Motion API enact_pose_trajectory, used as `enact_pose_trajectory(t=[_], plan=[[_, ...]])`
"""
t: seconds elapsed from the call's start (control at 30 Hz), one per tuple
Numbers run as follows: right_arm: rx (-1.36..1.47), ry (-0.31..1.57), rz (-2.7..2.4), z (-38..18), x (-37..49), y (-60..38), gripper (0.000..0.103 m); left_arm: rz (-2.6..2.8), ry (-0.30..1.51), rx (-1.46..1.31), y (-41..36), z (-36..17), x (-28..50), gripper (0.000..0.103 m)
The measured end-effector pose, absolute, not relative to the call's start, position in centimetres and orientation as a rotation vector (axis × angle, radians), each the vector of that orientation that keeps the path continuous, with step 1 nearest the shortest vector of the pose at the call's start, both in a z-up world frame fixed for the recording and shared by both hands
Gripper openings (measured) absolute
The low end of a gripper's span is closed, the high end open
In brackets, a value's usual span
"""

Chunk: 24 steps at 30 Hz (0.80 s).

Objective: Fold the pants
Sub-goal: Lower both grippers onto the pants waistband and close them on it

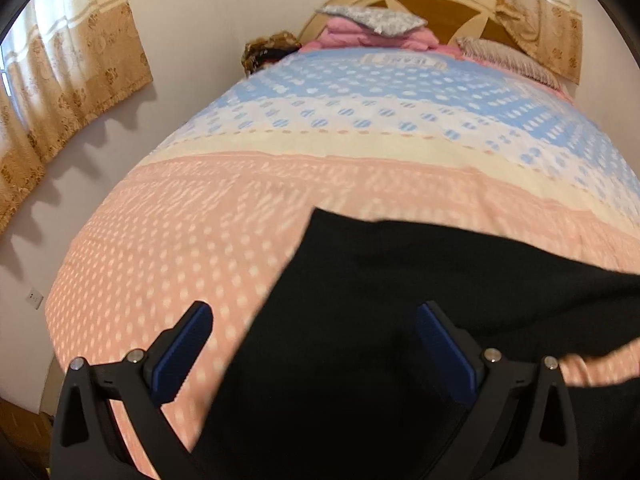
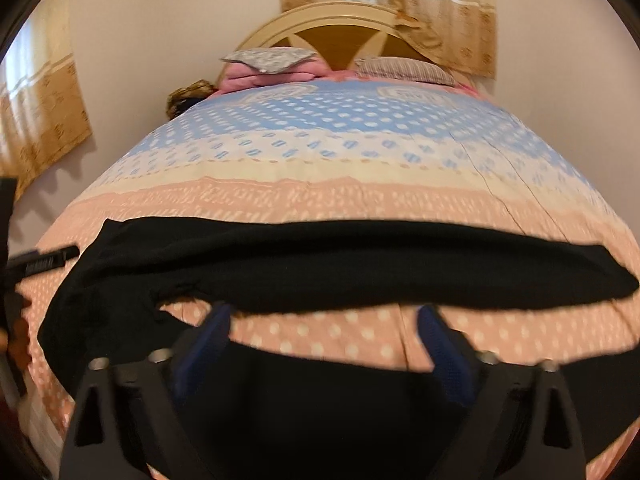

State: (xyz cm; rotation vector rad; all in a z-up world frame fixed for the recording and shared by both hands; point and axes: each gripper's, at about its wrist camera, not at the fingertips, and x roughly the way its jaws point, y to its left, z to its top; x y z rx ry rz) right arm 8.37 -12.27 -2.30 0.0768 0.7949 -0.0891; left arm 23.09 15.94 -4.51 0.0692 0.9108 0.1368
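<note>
bare bedspread ahead, pillows at headboard

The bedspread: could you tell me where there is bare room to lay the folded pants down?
The widest bare stretch of the bedspread runs between the black pants and the pillows at the headboard. A narrower strip lies between the two pant legs, ahead of the open right gripper. The near edge is crowded with pants and the open left gripper.

**Bed and what lies on it**

Bed with cream arched headboard, covered by a dotted bedspread banded pink, cream and blue. On it: black fabric pants spread crosswise near the foot; at the head, a grey patterned pillow atop folded pink bedding, beside a striped pillow.
</note>
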Motion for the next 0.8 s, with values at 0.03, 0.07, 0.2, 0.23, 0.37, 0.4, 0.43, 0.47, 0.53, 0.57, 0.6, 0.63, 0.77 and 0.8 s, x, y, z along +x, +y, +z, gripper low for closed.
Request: enact_pose_trajectory(t=[0.03,0.07,0.2,0.23,0.37,0.4,0.43,0.47,0.53,0.57,0.6,0.63,0.77,0.8], plan=[[0.079,0.808,-0.075,-2.4,9.1,-12.4,0.07,0.131,0.929,0.074,16.2,-5.0,24.2,0.103],[0.087,0.817,-0.067,-2.4,9.5,-12.6,0.066,0.129,0.958,0.081,16.4,-5.6,25.7,0.103],[0.108,0.853,-0.053,-2.7,11.5,-13.4,0.066,0.141,1.016,0.087,16.9,-7.4,28.9,0.103],[0.116,0.857,-0.054,-2.8,11.7,-13.5,0.066,0.135,1.037,0.079,17.0,-8.1,29.7,0.103],[0.146,0.888,-0.027,-3.8,12.2,-13.7,0.066,0.081,1.117,0.035,17.2,-10.2,31.3,0.103],[0.156,0.898,-0.01,-4.1,12.5,-13.7,0.066,0.066,1.121,0.013,17.3,-10.6,31.5,0.103],[0.162,0.904,-0.001,-4.3,12.7,-13.8,0.066,0.056,1.114,-0.02,17.6,-10.7,31.5,0.103],[0.162,0.913,0.003,-4.4,13.1,-13.9,0.066,0.052,1.107,-0.044,17.8,-10.7,31.4,0.103],[0.152,0.918,0.013,-4.4,13.8,-14.1,0.066,0.047,1.102,-0.042,17.7,-10.6,31.4,0.103],[0.146,0.917,0.025,-4.2,14.3,-14.4,0.066,0.045,1.102,-0.029,17.6,-10.5,31.3,0.103],[0.143,0.912,0.04,-4.0,14.9,-14.8,0.066,0.036,1.097,-0.017,17.4,-10.6,31.5,0.097],[0.141,0.908,0.051,-3.8,15.6,-15.1,0.067,0.014,1.092,-0.013,16.9,-10.5,31.6,0.086],[0.101,0.914,0.11,-3.7,19.6,-16.0,0.075,-0.039,1.074,0.02,15.2,-9.8,31.5,0.059],[0.077,0.939,0.138,-4.2,21.0,-16.0,0.075,-0.042,1.064,0.023,14.9,-9.8,31.5,0.055]])
